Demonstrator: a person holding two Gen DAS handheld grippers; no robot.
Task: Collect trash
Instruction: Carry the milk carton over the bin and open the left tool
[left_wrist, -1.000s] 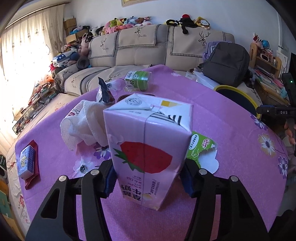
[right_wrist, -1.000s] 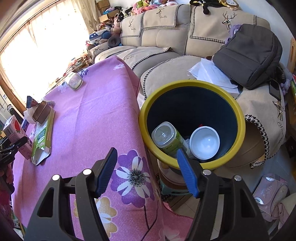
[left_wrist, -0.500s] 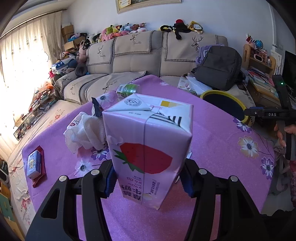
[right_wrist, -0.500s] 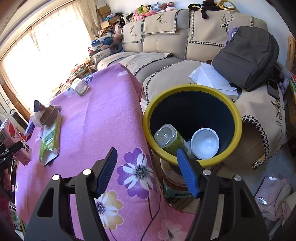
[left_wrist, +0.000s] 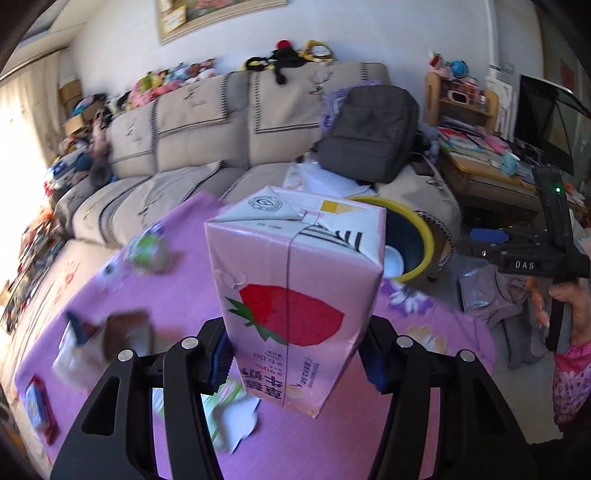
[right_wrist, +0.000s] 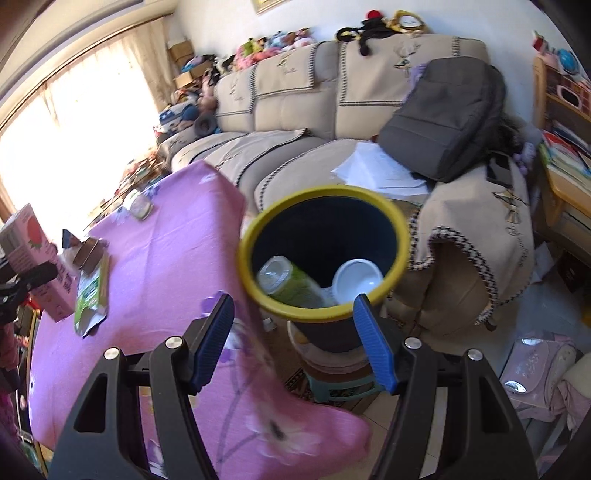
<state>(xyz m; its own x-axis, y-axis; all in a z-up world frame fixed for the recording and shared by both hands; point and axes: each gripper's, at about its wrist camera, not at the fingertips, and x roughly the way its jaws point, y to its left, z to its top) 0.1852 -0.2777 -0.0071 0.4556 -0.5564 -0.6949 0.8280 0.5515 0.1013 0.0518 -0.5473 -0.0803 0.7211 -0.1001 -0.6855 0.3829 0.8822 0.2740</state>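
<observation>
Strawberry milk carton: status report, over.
Left gripper shut on carton, lifted off table. Right gripper open, empty. Yellow-rimmed bin ahead, path unobstructed.

pink floral tablecloth (right_wrist: 155, 273) carries a green wrapper (right_wrist: 90, 295) and a jar (right_wrist: 138, 205).

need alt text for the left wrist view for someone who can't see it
The left gripper is shut on a pink strawberry milk carton, held above a purple flowered tablecloth. Behind the carton stands a yellow-rimmed trash bin; wrappers lie blurred on the cloth at left, and a beige sofa fills the background.
</observation>
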